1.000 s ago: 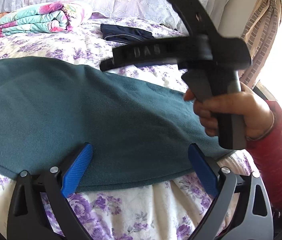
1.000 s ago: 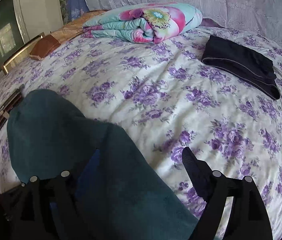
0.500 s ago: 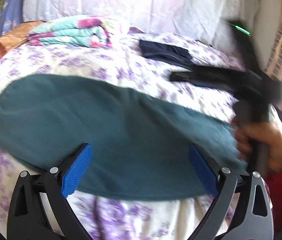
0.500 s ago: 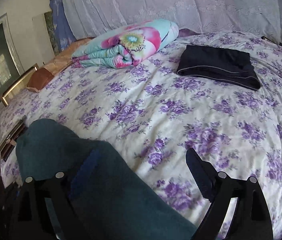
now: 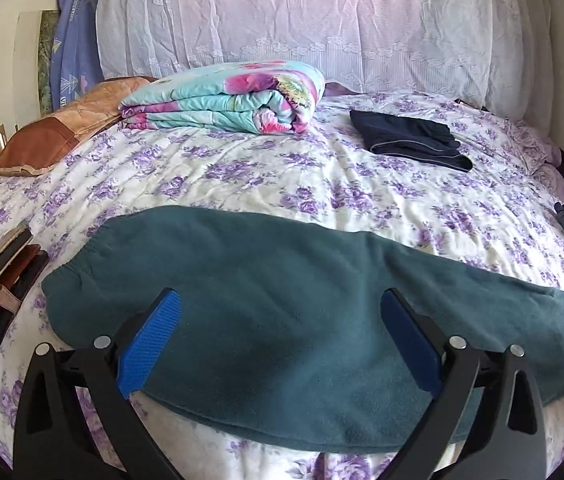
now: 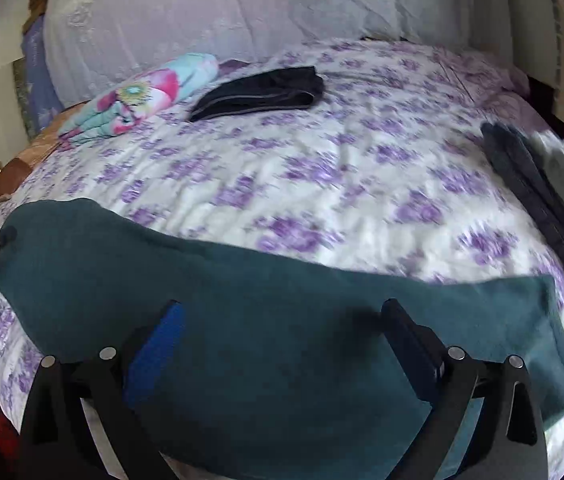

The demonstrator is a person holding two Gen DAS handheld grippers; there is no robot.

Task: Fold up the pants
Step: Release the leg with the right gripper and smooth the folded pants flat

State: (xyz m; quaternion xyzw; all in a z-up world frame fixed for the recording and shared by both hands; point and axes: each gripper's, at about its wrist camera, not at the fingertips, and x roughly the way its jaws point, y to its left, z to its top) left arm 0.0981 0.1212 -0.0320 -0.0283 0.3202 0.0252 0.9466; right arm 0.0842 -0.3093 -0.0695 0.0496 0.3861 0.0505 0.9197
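Pants (image 5: 301,292): teal, flat along near bed (image 5: 321,184) edge.
Open room: bare floral sheet beyond, up to folded quilt (image 5: 234,96).
Left gripper (image 5: 280,334): fingers spread, empty, over pants.
Right gripper (image 6: 282,340): fingers spread, empty, over pants.

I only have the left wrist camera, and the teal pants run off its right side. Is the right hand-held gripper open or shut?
Observer: Open. The right hand-held gripper has its fingers spread apart over the teal pants, clamping nothing.
Operator: Where does the leg end?
Observer: Its hem lies flat on the floral bedsheet, with sheet showing beyond it.
Operator: Anything close to that hem?
Observer: A blurred pile of dark clothes lies farther back along the bed's right edge, apart from the hem.
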